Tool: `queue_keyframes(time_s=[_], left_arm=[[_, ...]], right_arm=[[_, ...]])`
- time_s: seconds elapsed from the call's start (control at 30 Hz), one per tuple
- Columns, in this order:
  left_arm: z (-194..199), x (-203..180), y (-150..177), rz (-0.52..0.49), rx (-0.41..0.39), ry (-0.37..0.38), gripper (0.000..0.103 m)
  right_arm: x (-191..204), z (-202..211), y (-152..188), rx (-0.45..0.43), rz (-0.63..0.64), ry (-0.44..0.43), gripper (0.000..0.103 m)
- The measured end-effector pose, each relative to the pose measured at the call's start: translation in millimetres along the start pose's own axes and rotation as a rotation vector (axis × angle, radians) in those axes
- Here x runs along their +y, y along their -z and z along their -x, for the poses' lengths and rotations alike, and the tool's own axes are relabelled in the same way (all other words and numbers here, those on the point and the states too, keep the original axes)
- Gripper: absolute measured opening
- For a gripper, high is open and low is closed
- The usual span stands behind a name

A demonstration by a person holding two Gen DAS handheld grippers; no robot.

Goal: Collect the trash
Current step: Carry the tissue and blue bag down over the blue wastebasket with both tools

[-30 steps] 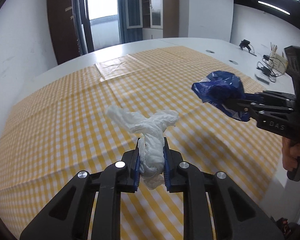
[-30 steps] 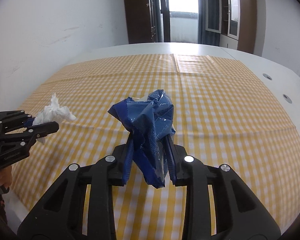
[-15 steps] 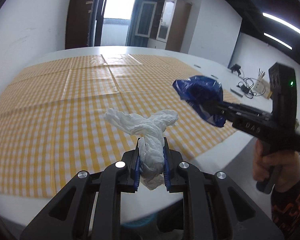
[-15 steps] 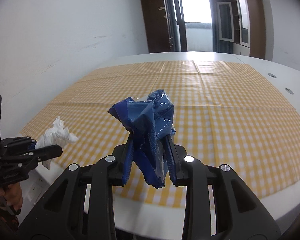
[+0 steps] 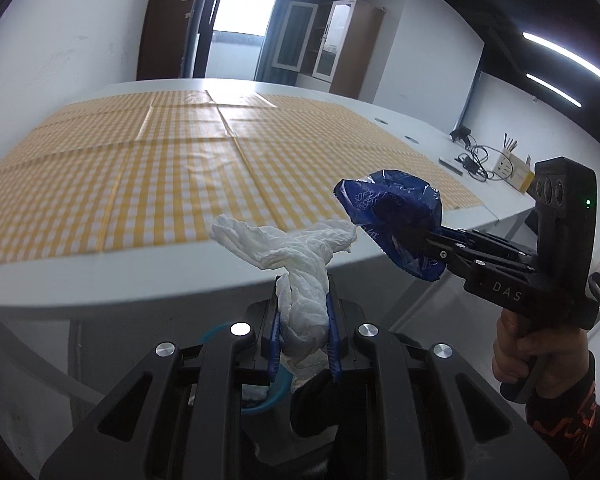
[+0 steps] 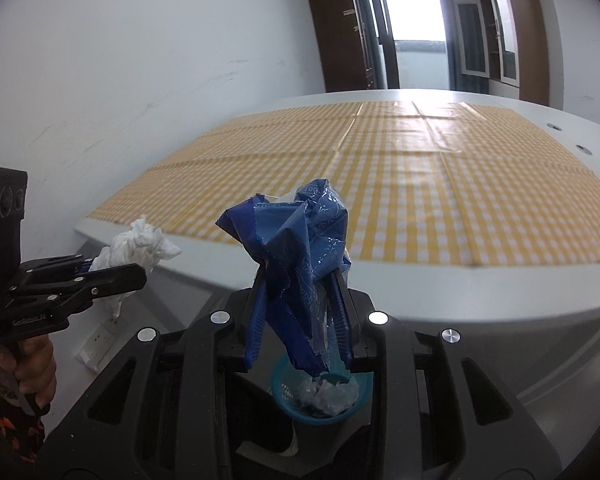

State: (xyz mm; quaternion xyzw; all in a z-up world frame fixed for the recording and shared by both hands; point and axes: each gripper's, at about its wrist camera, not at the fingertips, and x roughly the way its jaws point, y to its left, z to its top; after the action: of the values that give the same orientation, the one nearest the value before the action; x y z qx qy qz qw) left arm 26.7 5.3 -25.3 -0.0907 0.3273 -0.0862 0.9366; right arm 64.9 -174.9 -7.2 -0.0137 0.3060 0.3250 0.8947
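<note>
My left gripper (image 5: 304, 320) is shut on a crumpled white tissue (image 5: 296, 256) and holds it off the near edge of the table. It also shows in the right wrist view (image 6: 140, 244). My right gripper (image 6: 300, 300) is shut on a crumpled blue plastic wrapper (image 6: 296, 248), which also shows in the left wrist view (image 5: 396, 216). A blue trash basket (image 6: 320, 396) with crumpled scraps in it stands on the floor directly below the right gripper. Its rim shows below the left gripper (image 5: 256, 410).
The white table (image 6: 420, 280) carries a yellow checked cloth (image 6: 400, 184). Cables and a pen holder (image 5: 512, 164) lie at its far right. A wall with sockets (image 6: 100, 344) is at the left. A dark shoe (image 5: 312, 404) shows on the floor.
Both grippers have pulled back from over the cloth to beyond the table's near edge and lowered. The blue basket has come into view below them. Both still hold their trash.
</note>
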Motion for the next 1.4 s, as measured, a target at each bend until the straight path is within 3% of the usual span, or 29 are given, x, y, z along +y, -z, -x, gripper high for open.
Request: queue_keyframes(time_s=[0.27, 0.5, 0.83, 1.4], left_arm=[[4.4, -3.6, 48.7, 0.025, 0.049, -0.001, 0.017], [-19.1, 5.4, 85.0, 0.051, 0.141, -0.009, 0.017], [-75.1, 52.8, 127.3, 0.161, 0.216, -0.070, 0.017], [-169.3, 104.6, 152.9, 0.260, 0.371, -0.087, 0.017]], right_arm=[[20.9, 15.1, 44.8, 0.042, 0.023, 0.005, 0.028], [12.9, -2.6, 87.3, 0.138, 0.004, 0.005, 0.028], [1.6, -78.8, 132.2, 0.311, -0.003, 0.055, 0.028], [-42.5, -193.7, 173.2, 0.555, -0.083, 0.074, 0.028]])
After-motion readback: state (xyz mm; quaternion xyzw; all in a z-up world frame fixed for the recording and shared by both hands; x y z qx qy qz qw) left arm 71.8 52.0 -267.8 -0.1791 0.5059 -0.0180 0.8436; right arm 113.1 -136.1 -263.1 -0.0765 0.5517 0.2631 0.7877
